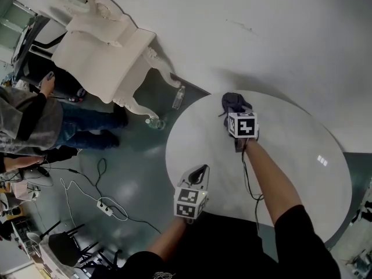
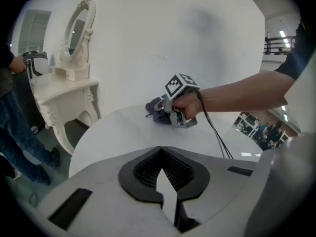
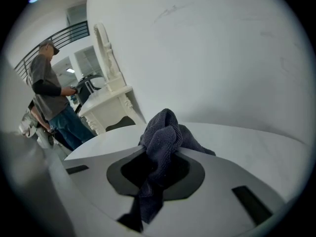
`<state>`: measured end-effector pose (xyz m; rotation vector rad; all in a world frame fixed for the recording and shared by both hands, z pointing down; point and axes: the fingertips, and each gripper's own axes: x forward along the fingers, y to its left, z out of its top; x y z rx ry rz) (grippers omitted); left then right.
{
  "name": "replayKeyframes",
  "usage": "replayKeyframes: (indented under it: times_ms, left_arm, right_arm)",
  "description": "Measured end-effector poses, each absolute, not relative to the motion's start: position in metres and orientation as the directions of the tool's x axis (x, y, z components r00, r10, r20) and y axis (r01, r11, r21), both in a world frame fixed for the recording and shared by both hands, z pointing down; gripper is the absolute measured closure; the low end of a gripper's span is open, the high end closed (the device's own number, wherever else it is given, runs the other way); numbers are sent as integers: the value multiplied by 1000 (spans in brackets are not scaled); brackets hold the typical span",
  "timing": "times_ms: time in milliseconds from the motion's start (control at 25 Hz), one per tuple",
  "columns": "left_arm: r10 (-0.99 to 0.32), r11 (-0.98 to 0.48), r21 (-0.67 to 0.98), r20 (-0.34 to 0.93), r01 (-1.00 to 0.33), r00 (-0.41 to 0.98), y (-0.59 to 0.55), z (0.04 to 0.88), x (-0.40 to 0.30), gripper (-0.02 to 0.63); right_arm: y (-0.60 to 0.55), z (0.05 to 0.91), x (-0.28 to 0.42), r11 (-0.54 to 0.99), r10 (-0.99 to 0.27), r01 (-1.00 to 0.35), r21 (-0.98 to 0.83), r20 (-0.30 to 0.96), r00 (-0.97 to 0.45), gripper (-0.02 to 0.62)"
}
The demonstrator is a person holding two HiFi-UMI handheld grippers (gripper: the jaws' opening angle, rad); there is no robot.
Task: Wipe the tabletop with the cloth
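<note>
A: Where's the cloth (image 3: pixel 165 132)?

B: Pinched in the right claw (image 3: pixel 158 167), which is clenched on a bunched fold. Most of it bulges out past the tips. A tail hangs back btwn the jaws toward the cam.

A: Why bunched, not flat?

B: Prob. so the wad makes a pad ahead of the tips, so fabric meets the bench (image 1: pixel 290 156), not plastic. In the left gripper view the wad looks to sit on the top, just ahead of that claw.

A: Why way out there?

B: It's at the far rim, arm stretched across. My guess: start far, pull strokes back toward the body. Can't tell how much is wiped; the top looks plain white all over.

A: And the left claw (image 2: pixel 165 181)?

B: Closed on nothing, tips together, only bench showing thru the hole in its pads. It's low over the near rim, behind & left of the right claw, well apart from the cloth. Likely parked out of the wiping path; no job for it atm.

A: Risks?

B: Thin grip on a loose wad, so hard pressing could drag it out of the jaws. Also a cable (image 1: pixel 251 179) trails along the right forearm, close to the top.
</note>
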<state>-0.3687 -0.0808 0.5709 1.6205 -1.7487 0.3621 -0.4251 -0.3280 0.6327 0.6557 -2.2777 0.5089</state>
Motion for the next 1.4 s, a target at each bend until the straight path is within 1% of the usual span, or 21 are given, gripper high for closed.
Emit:
replayKeyframes:
  times_ms: [160,280,440,560,720,1160,1400]
  left_arm:
    - [-743,226,250,670,-942,-1,-64,574,-384,598]
    - [-735,287,240,676,-927,-52,-47,581,-396,598]
    - [-719,377,224,682,-899,-132,-13,584,-402,598]
    - [-706,423,225,689,-878,-163,12,586,-395,598]
    - [-688,460,215,699,-862,-193,33,590,-383,598]
    - [-679,521,201,687,-830,-259,92,587,-338,598]
    - [-701,518,209,659,-830,-272,116,577,-309,598]
  right_arm:
    - [-279,628,-458,895,-196,-422,-145,721,-664,546]
    - [-232,632,-472,940,-112,-308,-147,719,-686,546]
    - [-171,634,-470,965,-33,-206,-160,711,-703,546]
    - [-127,632,-461,975,32,-134,-176,712,-702,546]
    - [-88,635,-443,973,81,-100,-207,717,-693,546]
    - [-16,640,-390,974,142,-29,-224,708,-692,546]
    - [30,642,-335,967,187,-3,-256,715,-674,546]
